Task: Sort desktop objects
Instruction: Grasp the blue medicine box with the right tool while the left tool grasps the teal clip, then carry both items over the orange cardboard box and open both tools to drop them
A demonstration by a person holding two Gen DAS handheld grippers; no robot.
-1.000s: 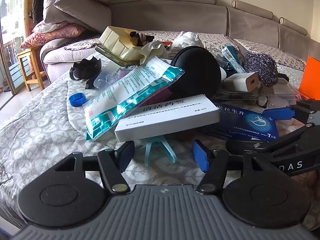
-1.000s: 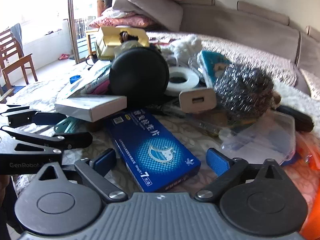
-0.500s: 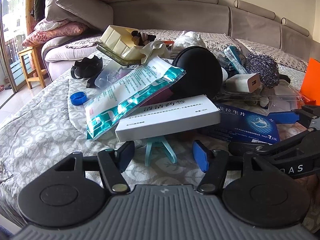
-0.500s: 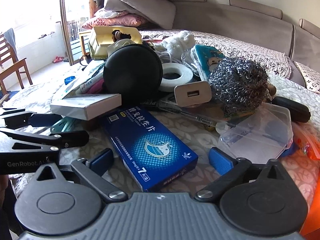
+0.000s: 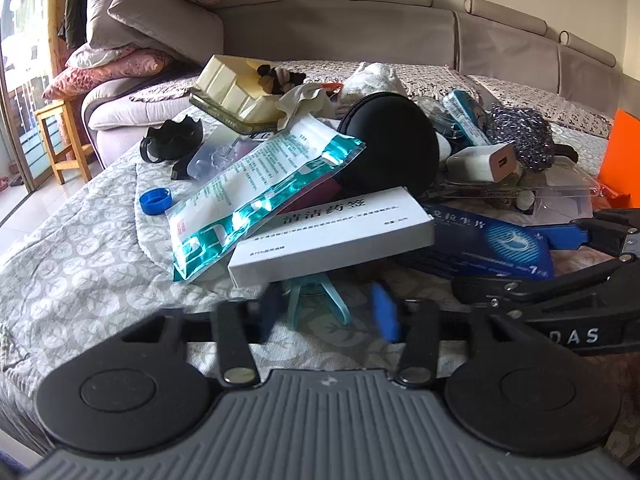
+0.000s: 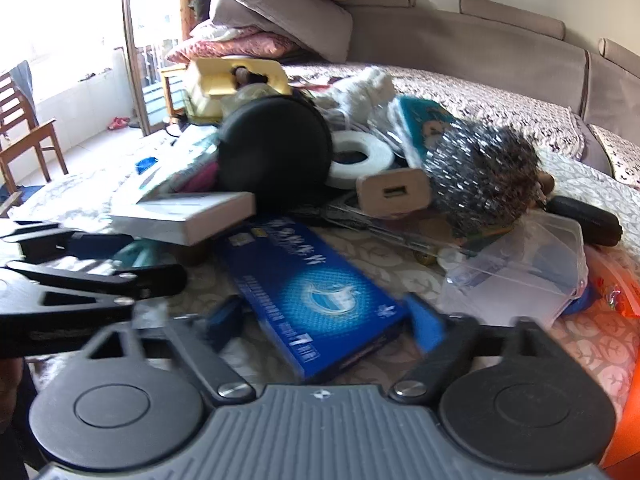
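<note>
A pile of desktop objects lies on a patterned cloth. My left gripper [image 5: 326,310] is open, its fingers on either side of a teal plastic clip [image 5: 320,298] that pokes out from under a white medicine box [image 5: 332,236]. My right gripper [image 6: 326,322] is open, its fingers on either side of the near end of a blue medicine box [image 6: 316,292], which also shows in the left wrist view [image 5: 492,246]. A teal foil pouch [image 5: 256,192] leans on a black round case [image 5: 390,150].
A white charger [image 6: 394,194], a steel scourer [image 6: 480,182], a tape roll [image 6: 356,158], a clear plastic box [image 6: 524,272], a blue bottle cap [image 5: 155,201] and a yellow tray [image 5: 232,90] lie around. An orange container [image 5: 624,148] stands at the right. A sofa runs behind.
Both grippers have narrowed slightly and moved a little forward. The right gripper's fingers have come in beside the blue box. The pile has not moved.
</note>
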